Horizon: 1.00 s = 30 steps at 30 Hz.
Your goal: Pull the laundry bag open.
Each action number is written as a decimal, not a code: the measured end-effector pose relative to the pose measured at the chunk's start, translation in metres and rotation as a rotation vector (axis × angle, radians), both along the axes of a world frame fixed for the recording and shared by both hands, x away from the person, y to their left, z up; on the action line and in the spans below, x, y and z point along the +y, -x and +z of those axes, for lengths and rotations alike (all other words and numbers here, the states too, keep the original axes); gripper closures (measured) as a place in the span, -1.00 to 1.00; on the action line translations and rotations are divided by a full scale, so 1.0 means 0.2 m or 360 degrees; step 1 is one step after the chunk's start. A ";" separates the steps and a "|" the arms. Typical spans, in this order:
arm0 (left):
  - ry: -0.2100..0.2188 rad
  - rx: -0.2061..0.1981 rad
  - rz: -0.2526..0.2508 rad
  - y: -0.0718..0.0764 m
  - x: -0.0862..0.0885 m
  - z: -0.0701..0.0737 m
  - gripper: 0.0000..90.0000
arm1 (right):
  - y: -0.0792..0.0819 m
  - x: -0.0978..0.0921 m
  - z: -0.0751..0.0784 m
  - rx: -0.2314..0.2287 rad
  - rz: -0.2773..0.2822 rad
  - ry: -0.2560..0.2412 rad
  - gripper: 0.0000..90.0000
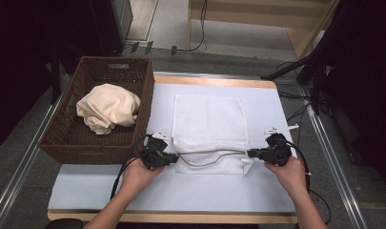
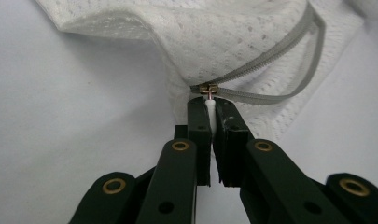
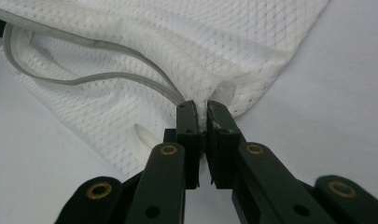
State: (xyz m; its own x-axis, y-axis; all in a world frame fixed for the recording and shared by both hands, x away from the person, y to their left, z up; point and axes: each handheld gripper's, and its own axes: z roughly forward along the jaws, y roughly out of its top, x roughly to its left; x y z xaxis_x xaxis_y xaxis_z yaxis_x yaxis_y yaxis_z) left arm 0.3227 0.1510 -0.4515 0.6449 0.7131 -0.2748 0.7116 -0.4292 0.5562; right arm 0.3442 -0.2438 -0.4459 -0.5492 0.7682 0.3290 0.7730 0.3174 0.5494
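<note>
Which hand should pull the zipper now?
Probably the left. The left gripper is shut on the zipper pull at the left end of the white mesh bag, so it can slide it. The right gripper pinches the bag's other corner, holding it steady.

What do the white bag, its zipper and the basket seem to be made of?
Bag: probably thin synthetic mesh, matte; tiny holes in a woven grid show. Zipper: grey tape with fine coil teeth, likely plastic; its slider looks like shiny metal. Basket: dark brown woven wicker or rattan, judging by its ribbed weave; which one is unclear.
</note>
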 end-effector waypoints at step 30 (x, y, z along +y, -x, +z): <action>0.0116 0.0021 -0.0084 -0.02 -0.09 -0.05 0.73 | -0.04 0.22 -0.06 0.0008 0.0070 0.0045 0.83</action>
State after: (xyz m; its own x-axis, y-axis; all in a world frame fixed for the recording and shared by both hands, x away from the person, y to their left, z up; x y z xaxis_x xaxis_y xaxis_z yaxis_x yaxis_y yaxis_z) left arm 0.3271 0.1334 -0.4613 0.6770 0.6559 -0.3338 0.6967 -0.4249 0.5780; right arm 0.3519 -0.2000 -0.4583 -0.5811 0.7524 0.3103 0.7607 0.3667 0.5356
